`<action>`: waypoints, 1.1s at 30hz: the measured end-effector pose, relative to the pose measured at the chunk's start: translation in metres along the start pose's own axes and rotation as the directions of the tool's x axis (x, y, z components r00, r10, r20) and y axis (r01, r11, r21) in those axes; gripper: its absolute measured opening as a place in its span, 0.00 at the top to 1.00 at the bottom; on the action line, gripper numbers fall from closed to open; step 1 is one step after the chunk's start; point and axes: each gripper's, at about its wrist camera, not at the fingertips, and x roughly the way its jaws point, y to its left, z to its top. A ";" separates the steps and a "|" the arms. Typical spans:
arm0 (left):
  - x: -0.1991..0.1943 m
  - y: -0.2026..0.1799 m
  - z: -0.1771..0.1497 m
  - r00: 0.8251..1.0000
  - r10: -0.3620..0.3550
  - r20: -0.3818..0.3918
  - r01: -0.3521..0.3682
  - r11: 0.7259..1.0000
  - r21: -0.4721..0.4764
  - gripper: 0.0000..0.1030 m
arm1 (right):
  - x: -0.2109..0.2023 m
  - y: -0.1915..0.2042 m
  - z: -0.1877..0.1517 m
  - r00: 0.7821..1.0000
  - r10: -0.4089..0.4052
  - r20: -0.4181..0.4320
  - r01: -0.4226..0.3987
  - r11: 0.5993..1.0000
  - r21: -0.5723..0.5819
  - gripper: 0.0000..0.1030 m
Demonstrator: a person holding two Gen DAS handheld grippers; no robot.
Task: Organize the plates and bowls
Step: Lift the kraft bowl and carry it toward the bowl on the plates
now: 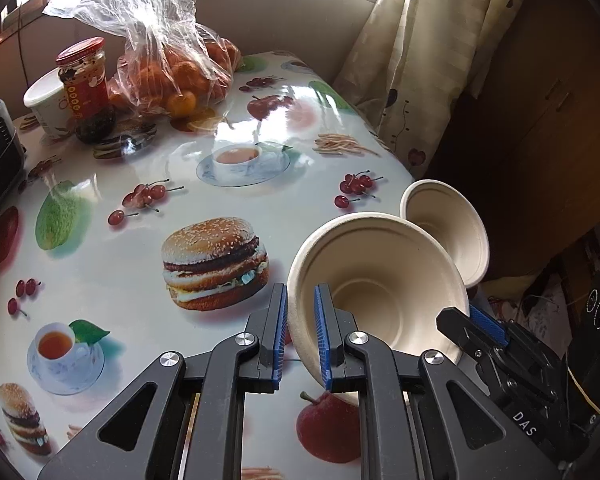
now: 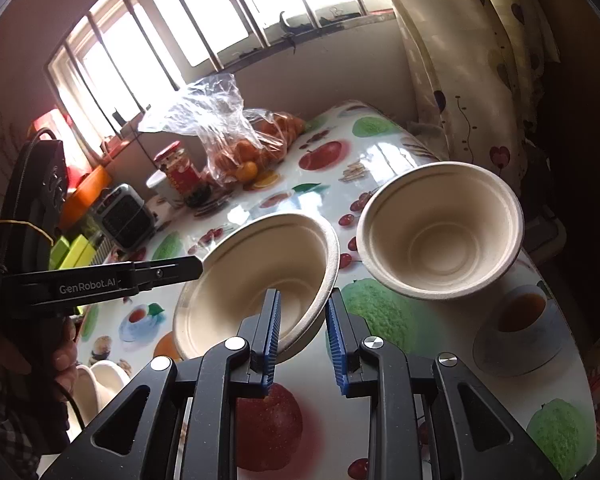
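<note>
Left gripper (image 1: 302,334): we are clamping the near bowl's (image 1: 376,276) rim
Right gripper (image 2: 304,334): we are pinching the same bowl's opposite rim
Second bowl (image 2: 440,232): sitting just beyond, apart
Advice: we are judging it best to hold both grips level while nesting it into the second bowl

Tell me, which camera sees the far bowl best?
The right wrist view: the far bowl shows whole, open side up, empty. The left wrist view shows only part of the far bowl, tucked behind the nearer bowl.
</note>
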 end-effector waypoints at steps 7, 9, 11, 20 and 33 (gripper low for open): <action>-0.023 0.003 -0.014 1.000 0.000 0.030 0.001 1.000 -0.011 0.86 | -0.015 0.016 -0.004 1.000 0.019 0.018 -0.019 0.999 -0.031 0.78; -0.030 0.005 -0.018 0.999 0.001 0.040 0.000 1.000 -0.016 0.86 | -0.019 0.021 -0.006 0.999 0.027 0.023 -0.026 0.999 -0.040 0.78; -0.037 0.007 -0.023 0.999 0.001 0.051 0.000 1.000 -0.018 0.86 | -0.023 0.026 -0.007 0.999 0.033 0.027 -0.031 0.998 -0.049 0.78; -0.071 0.019 -0.045 0.996 0.014 0.092 -0.009 0.999 -0.048 0.86 | -0.036 0.049 -0.019 0.997 0.077 0.028 -0.075 0.993 -0.089 0.78; -0.115 0.045 -0.083 0.989 0.043 0.144 -0.029 0.995 -0.099 0.86 | -0.050 0.093 -0.036 0.990 0.142 0.024 -0.136 0.978 -0.160 0.78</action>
